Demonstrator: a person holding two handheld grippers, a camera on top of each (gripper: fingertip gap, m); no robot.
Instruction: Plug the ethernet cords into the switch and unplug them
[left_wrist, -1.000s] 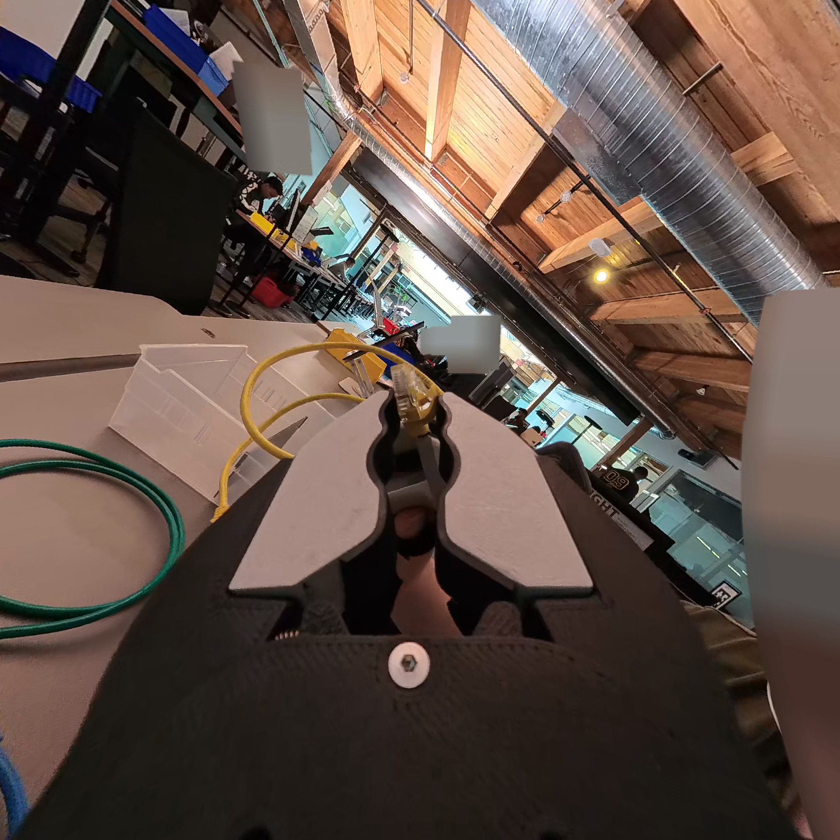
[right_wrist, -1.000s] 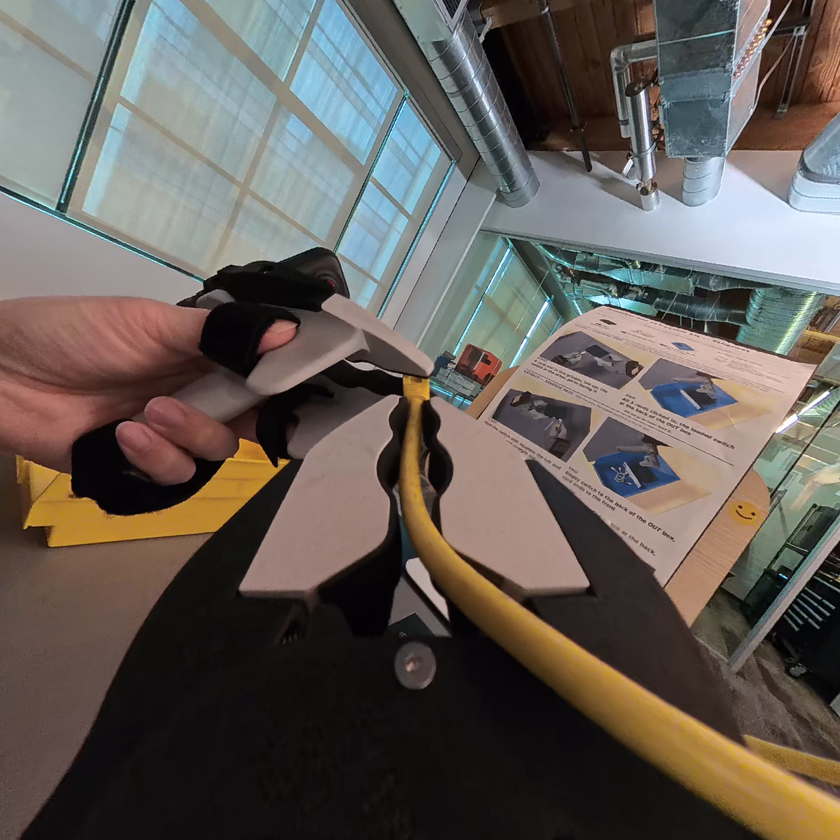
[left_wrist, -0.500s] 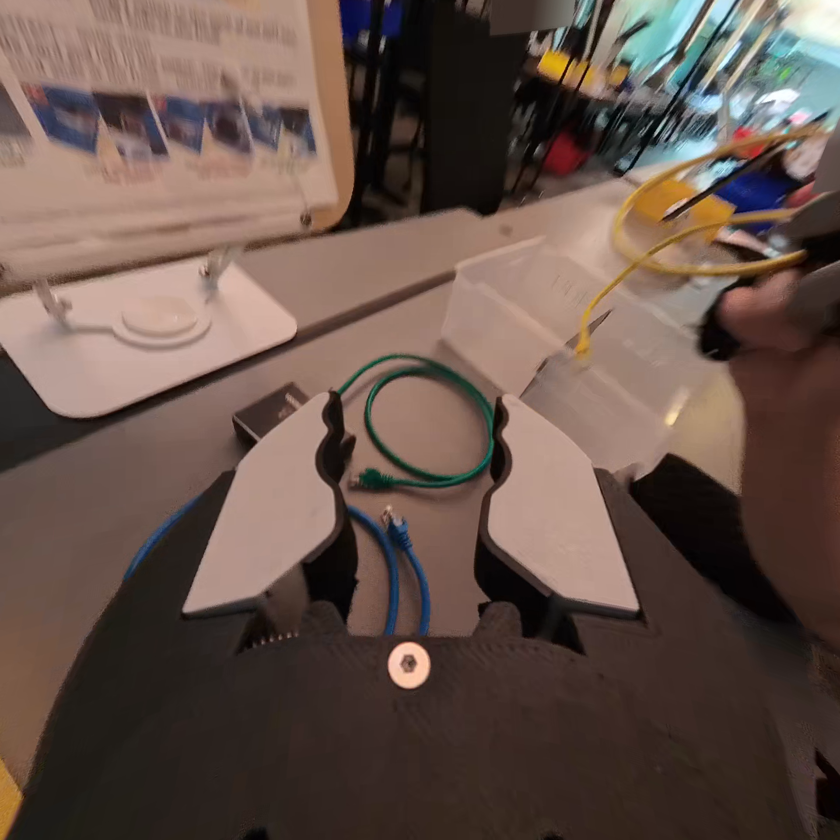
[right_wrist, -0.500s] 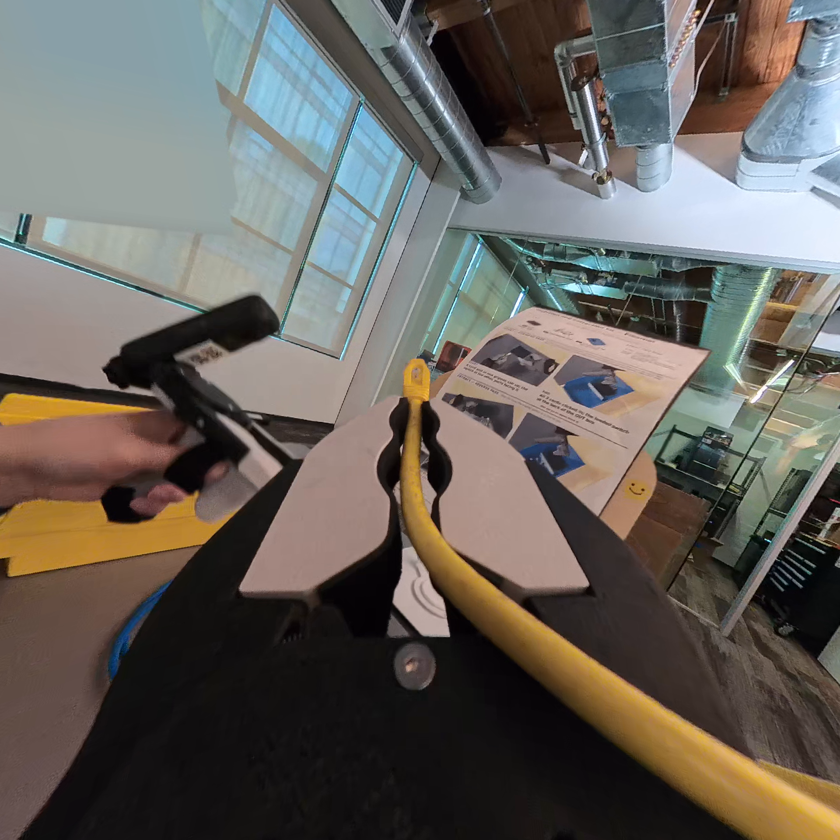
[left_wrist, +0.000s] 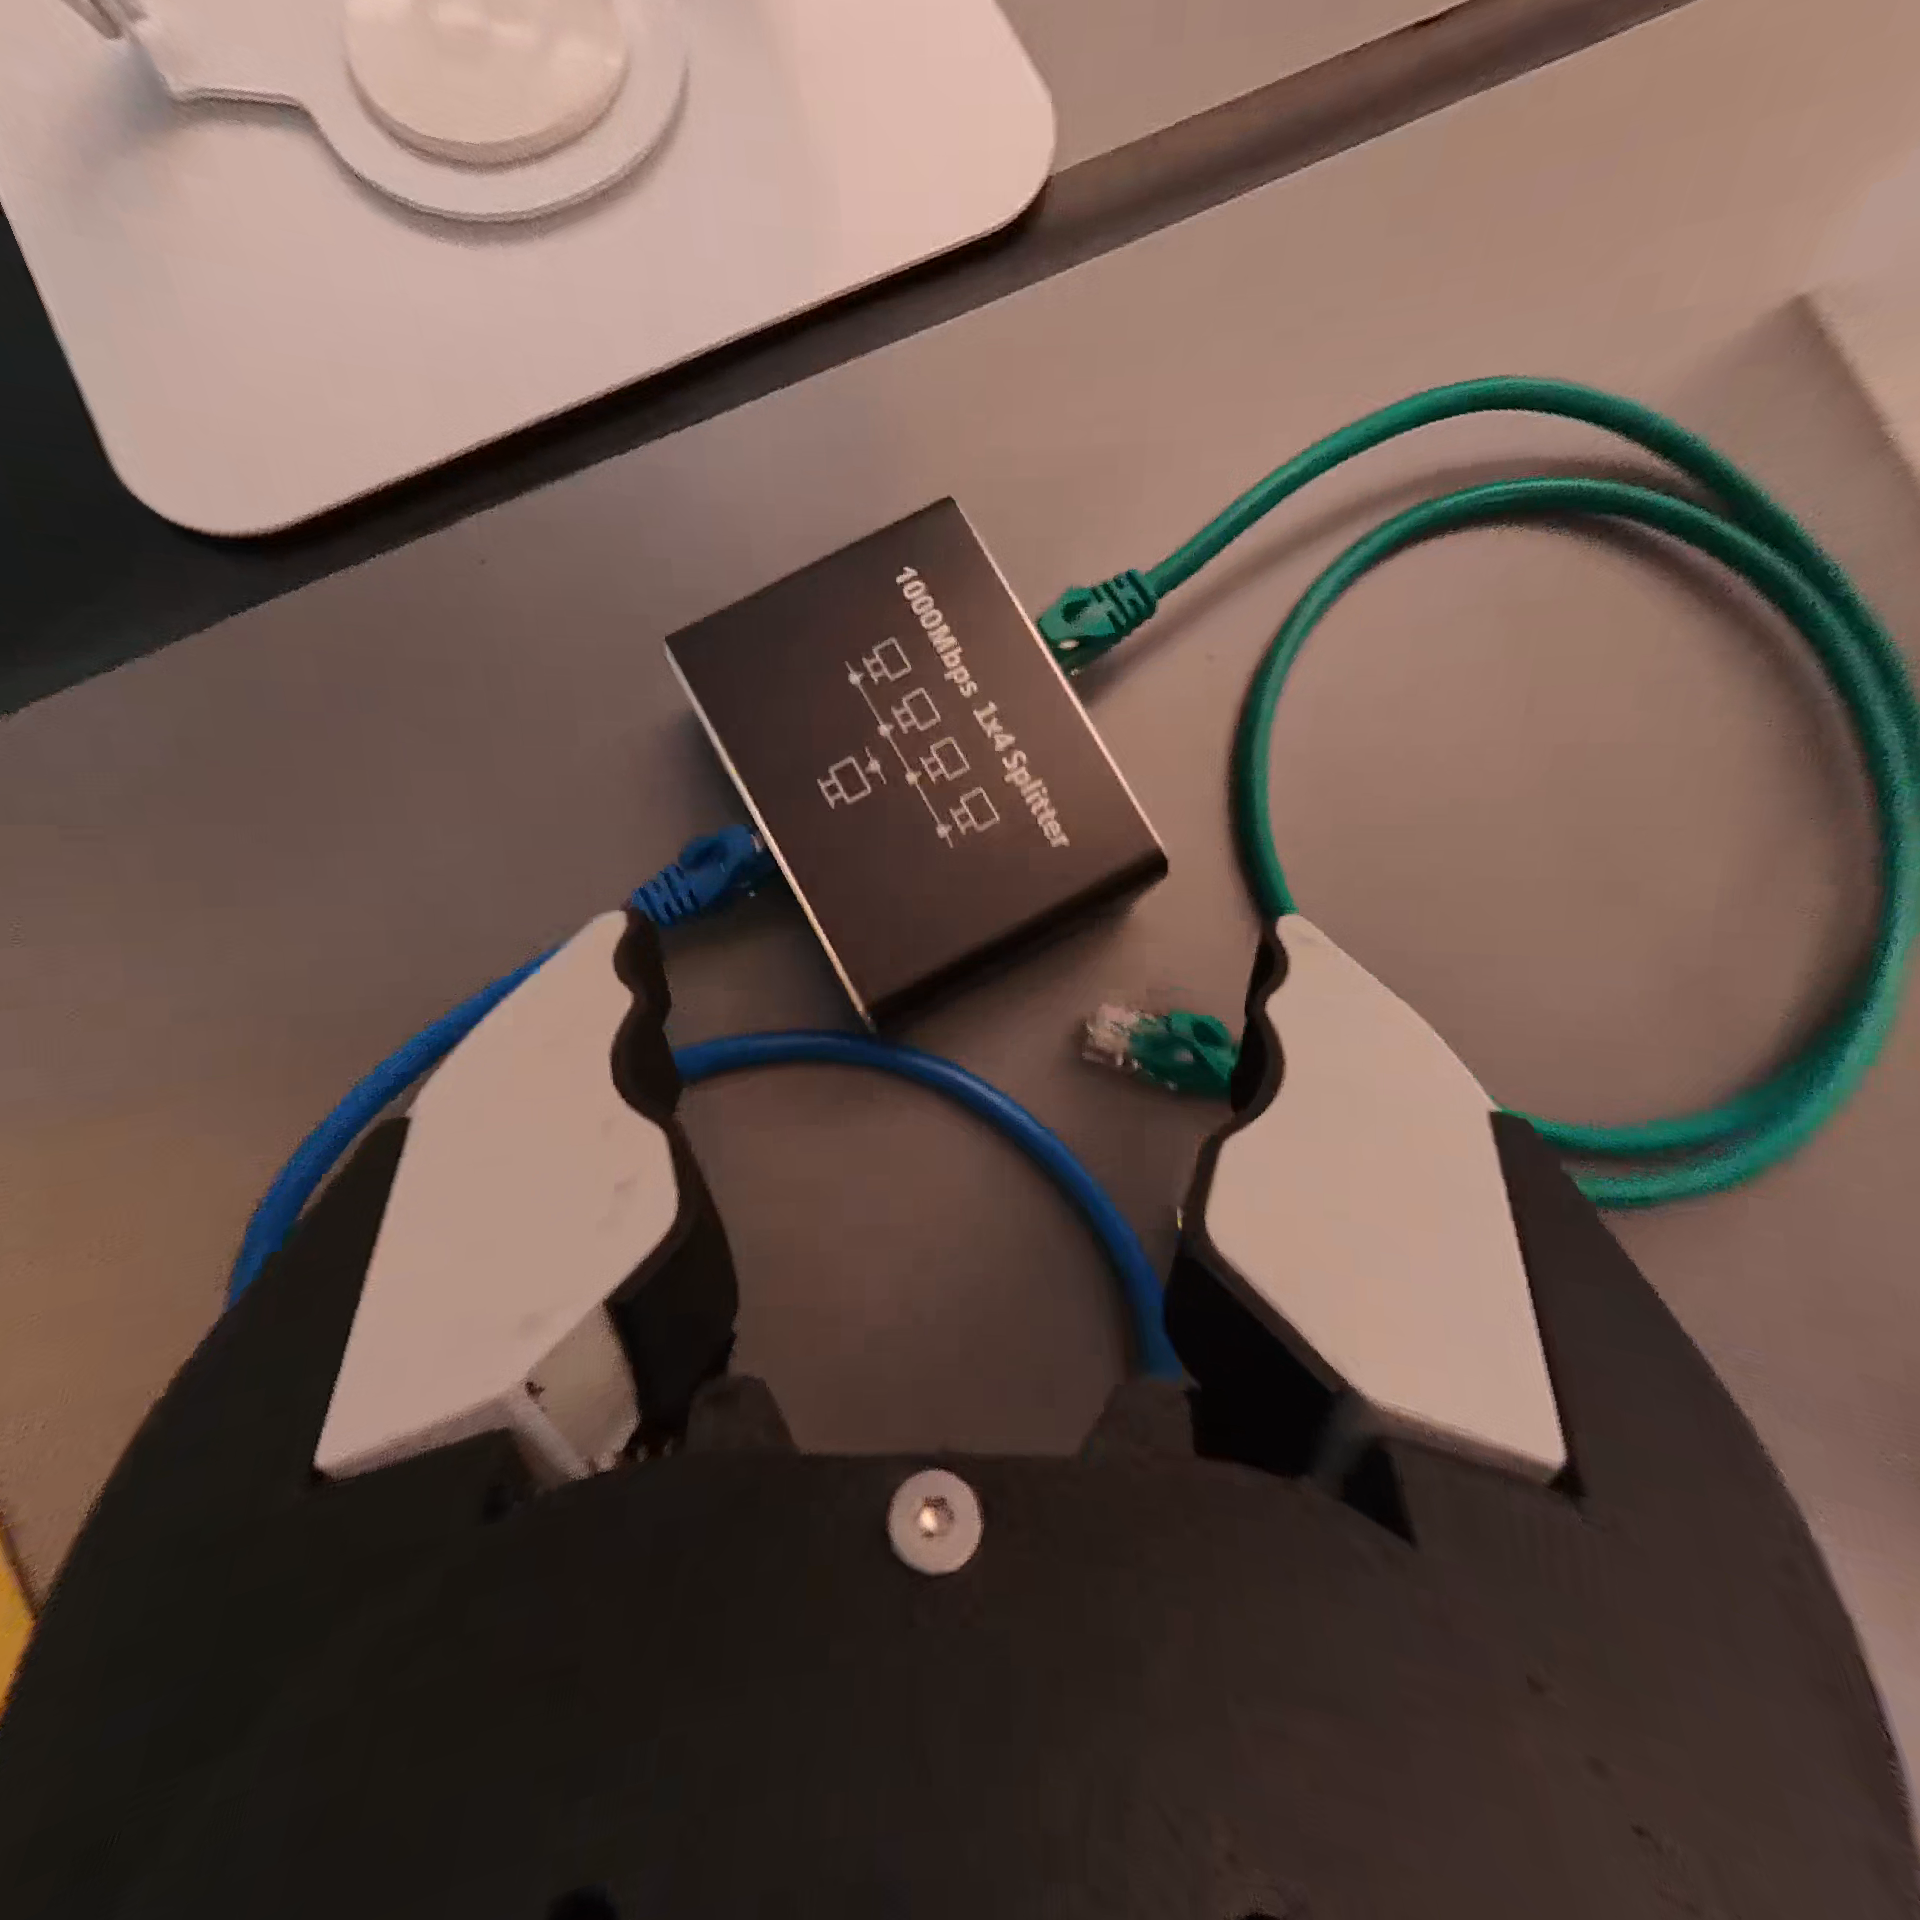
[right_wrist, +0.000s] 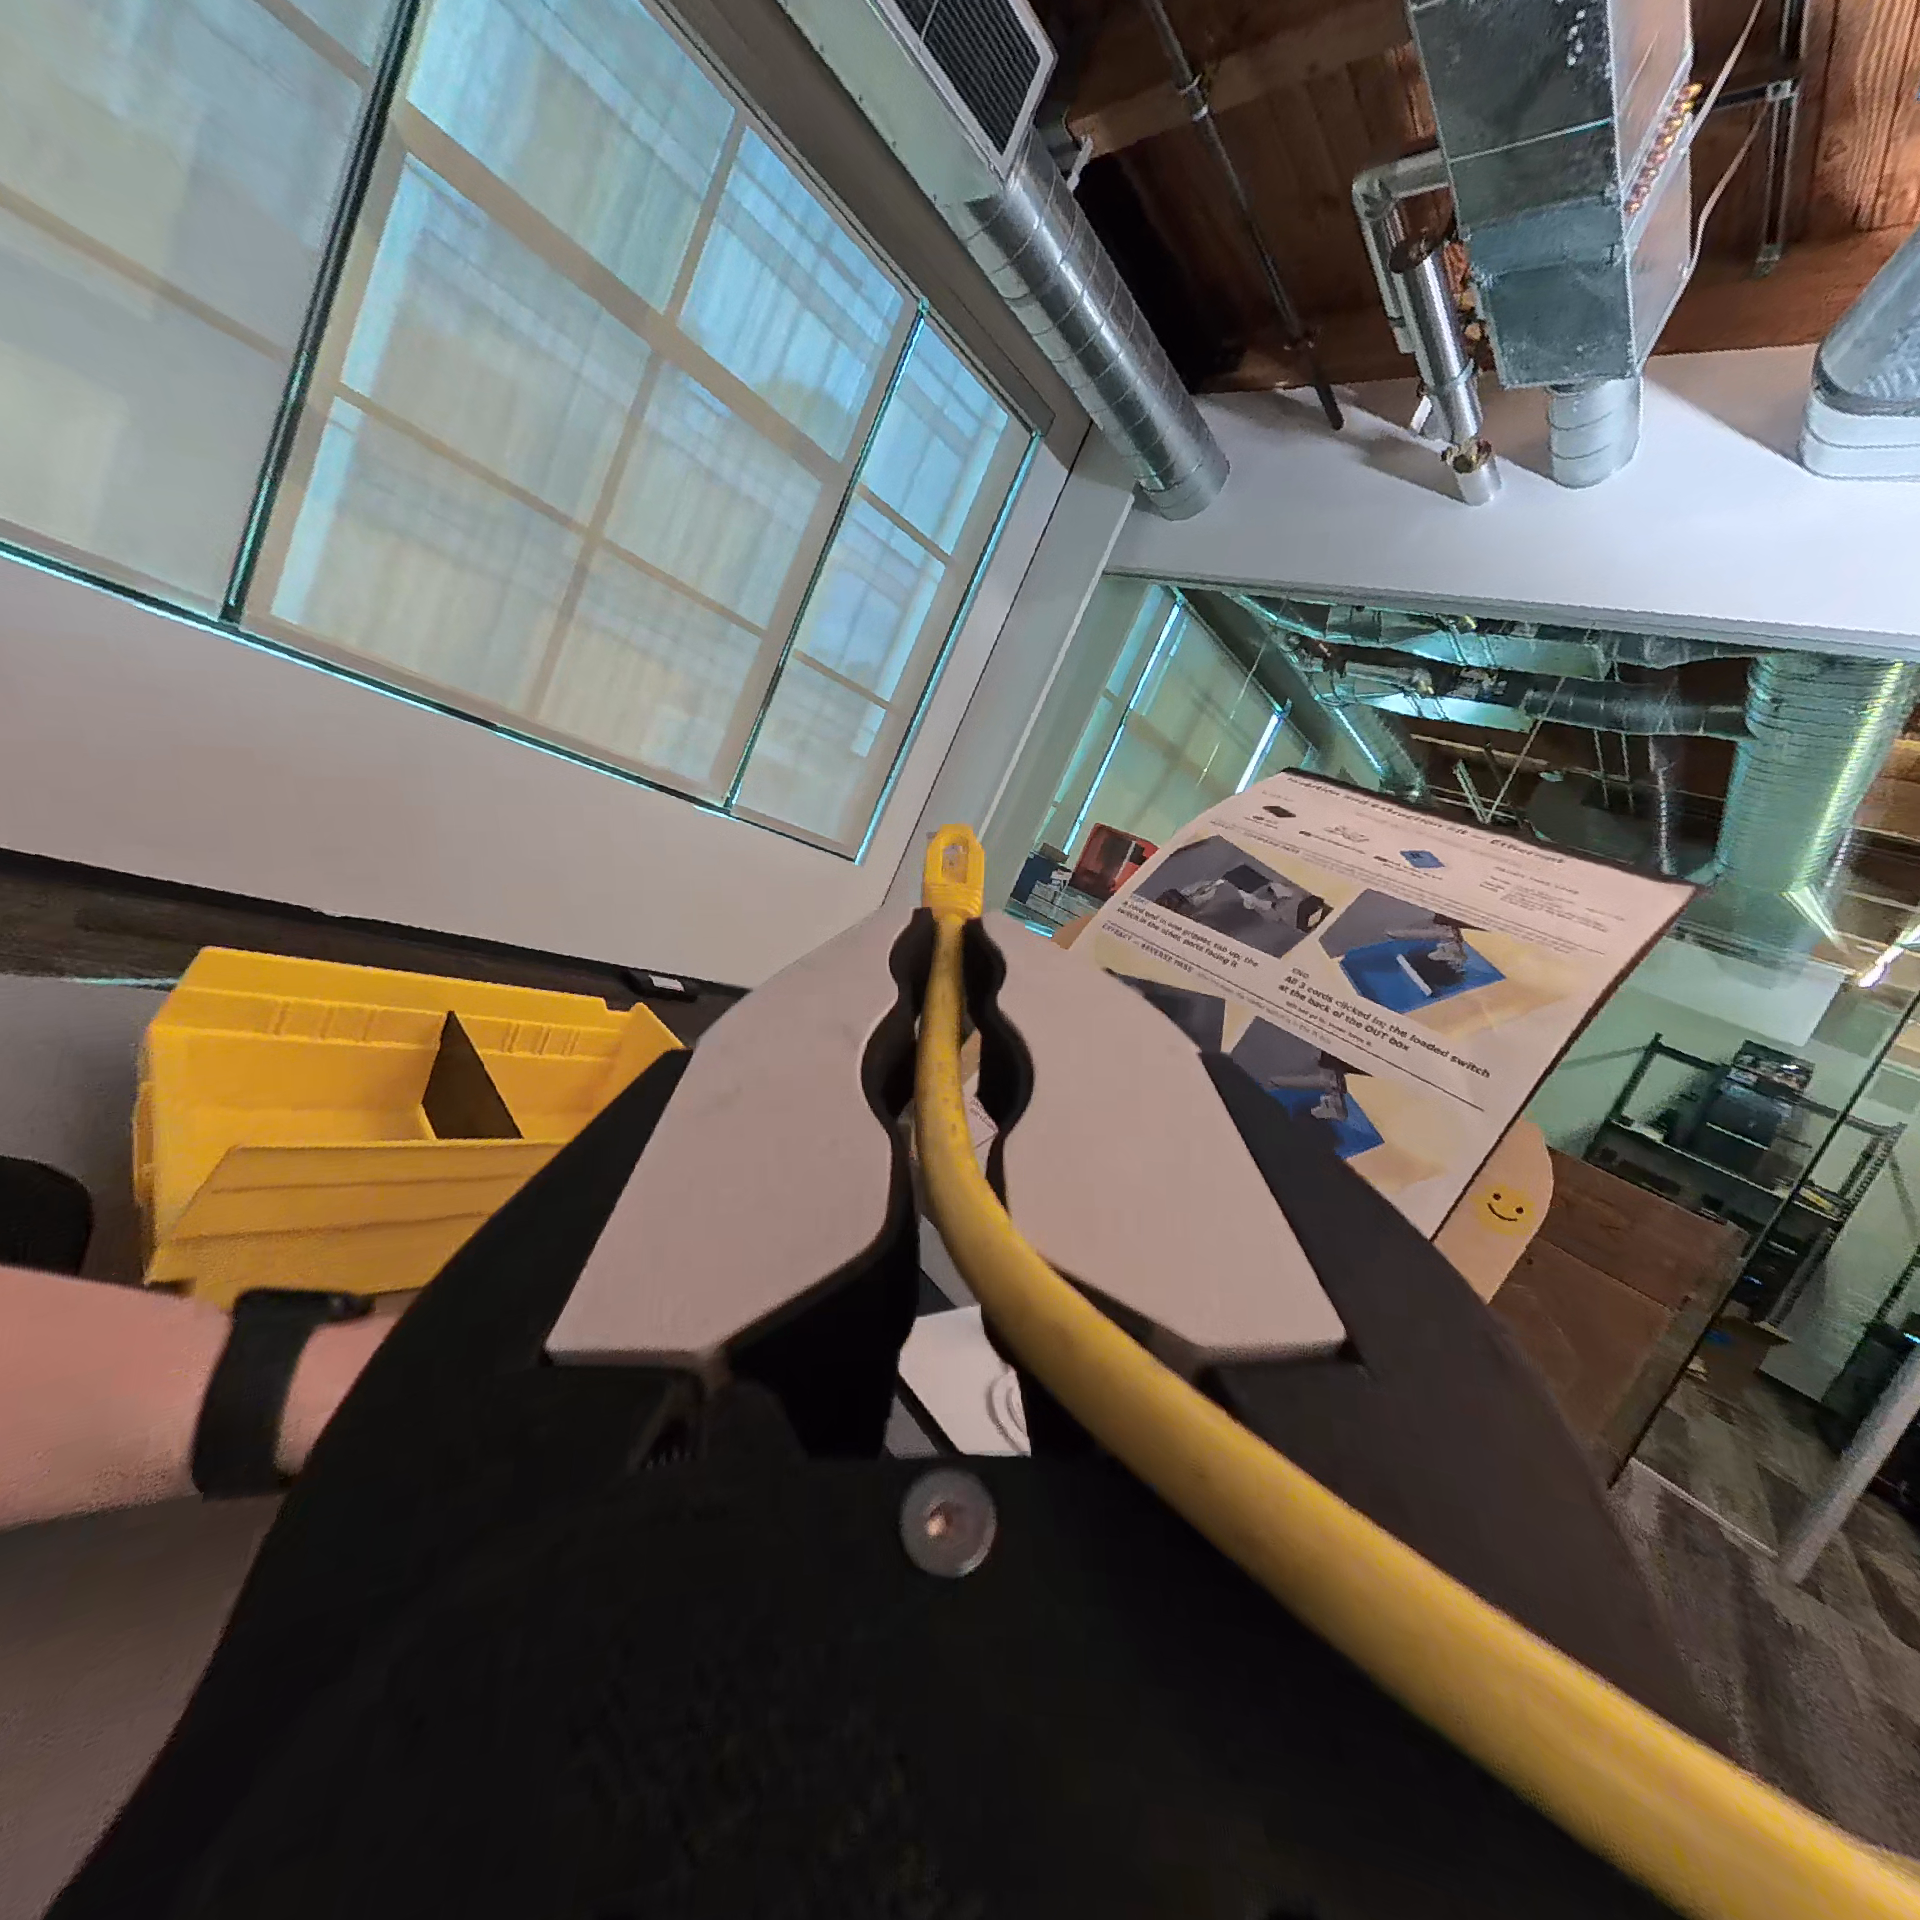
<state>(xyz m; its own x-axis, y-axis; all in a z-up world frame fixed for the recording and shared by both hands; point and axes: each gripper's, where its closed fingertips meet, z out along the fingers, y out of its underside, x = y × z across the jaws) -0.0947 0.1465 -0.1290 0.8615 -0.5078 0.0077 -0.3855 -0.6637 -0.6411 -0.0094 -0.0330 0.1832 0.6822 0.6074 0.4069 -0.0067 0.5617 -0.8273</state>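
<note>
A small black switch lies on the grey table. A blue cord has one plug at the switch's left side. A green cord has one plug at the switch's far right corner and a loose plug lying near its front. My left gripper is open and empty, hovering just in front of the switch. My right gripper is shut on a yellow cord, its plug sticking out past the fingertips, raised in the air.
A white stand base sits behind the switch. In the right wrist view, a yellow bin stands at the left, an instruction board at the right, and a person's forearm with a black strap at the lower left. About 35 cm separates my left fingertips from my right.
My left gripper let go of the yellow plug, opened, and swung down over the switch. My right gripper stays shut on the yellow cord and has tilted a little.
</note>
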